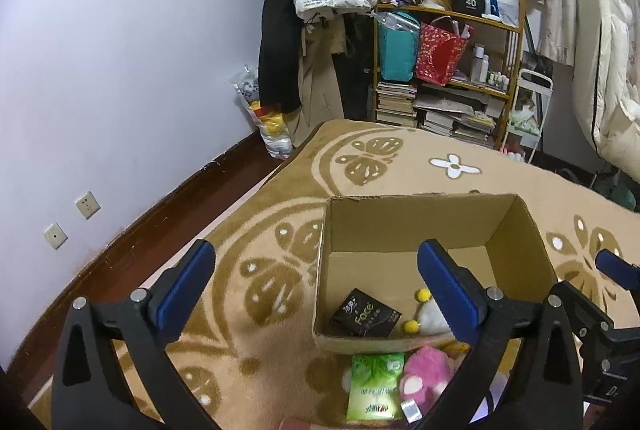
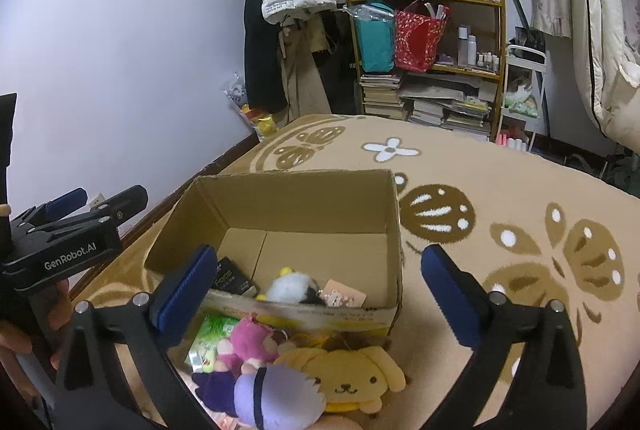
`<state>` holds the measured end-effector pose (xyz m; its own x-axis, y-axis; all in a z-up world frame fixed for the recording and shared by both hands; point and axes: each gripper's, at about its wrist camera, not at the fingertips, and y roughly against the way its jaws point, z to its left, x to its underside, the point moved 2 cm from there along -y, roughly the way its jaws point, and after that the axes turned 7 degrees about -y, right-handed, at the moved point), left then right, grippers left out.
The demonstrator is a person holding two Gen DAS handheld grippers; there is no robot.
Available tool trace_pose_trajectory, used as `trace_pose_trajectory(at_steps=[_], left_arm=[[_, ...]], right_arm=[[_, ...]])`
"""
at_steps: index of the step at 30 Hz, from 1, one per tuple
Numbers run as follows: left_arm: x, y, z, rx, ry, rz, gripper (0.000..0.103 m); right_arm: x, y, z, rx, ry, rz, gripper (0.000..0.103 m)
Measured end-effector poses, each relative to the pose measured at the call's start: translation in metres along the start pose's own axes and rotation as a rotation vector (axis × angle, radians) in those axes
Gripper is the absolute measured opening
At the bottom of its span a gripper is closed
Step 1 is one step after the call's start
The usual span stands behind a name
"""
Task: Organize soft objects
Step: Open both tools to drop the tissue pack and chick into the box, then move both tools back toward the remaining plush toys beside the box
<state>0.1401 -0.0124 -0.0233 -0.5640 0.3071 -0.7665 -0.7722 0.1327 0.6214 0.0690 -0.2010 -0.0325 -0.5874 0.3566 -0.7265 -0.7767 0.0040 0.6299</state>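
your left gripper (image 1: 316,278) is spread wide, both blue pads apart, nothing between them; it hangs over the near left corner of the cardboard box (image 1: 400,204). your right gripper (image 2: 320,280) is spread just as wide and also holds nothing, hanging above the box's near wall and the toys in front of it. neither gripper touches anything.

count, inside the box: one black tissue pack (image 1: 366,316) marked "face", one white plush with yellow pom-poms (image 2: 286,288), one small pinkish card or tag (image 2: 344,294) beside it; what that tag is attached to is hard to make out.

count, on the carpet (image 2: 500,186) just in front of the box: one green tissue pack (image 1: 374,386), one pink plush (image 2: 252,344), one yellow dog plush (image 2: 352,378), one purple-and-lavender plush doll (image 2: 248,396). the four lie bunched together, touching.

hidden or cut off: the left view shows only the green pack and pink plush, the right finger covering the rest. the purple doll runs off the bottom edge of the right view. the black pack is half behind the right gripper's left pad (image 2: 184,288). the box stands open on the patterned carpet, a cluttered shelf (image 1: 448,70) well behind it.
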Motion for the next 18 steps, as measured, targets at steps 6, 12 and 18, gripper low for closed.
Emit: trace_pose_trajectory(at_steps=[6,12,18], left_arm=[[0.001,0.016,-0.001,0.027,-0.012,0.014,0.1],[0.006,0.028,0.001,0.002,-0.042,0.025,0.1],[0.013,0.035,0.006,0.046,-0.015,0.054,0.1]], right_arm=[[0.009,0.01,0.0,0.018,0.004,0.011,0.103],[0.022,0.021,-0.003,0.023,-0.007,0.022,0.103],[0.04,0.028,-0.002,0.04,-0.009,0.052,0.103]])
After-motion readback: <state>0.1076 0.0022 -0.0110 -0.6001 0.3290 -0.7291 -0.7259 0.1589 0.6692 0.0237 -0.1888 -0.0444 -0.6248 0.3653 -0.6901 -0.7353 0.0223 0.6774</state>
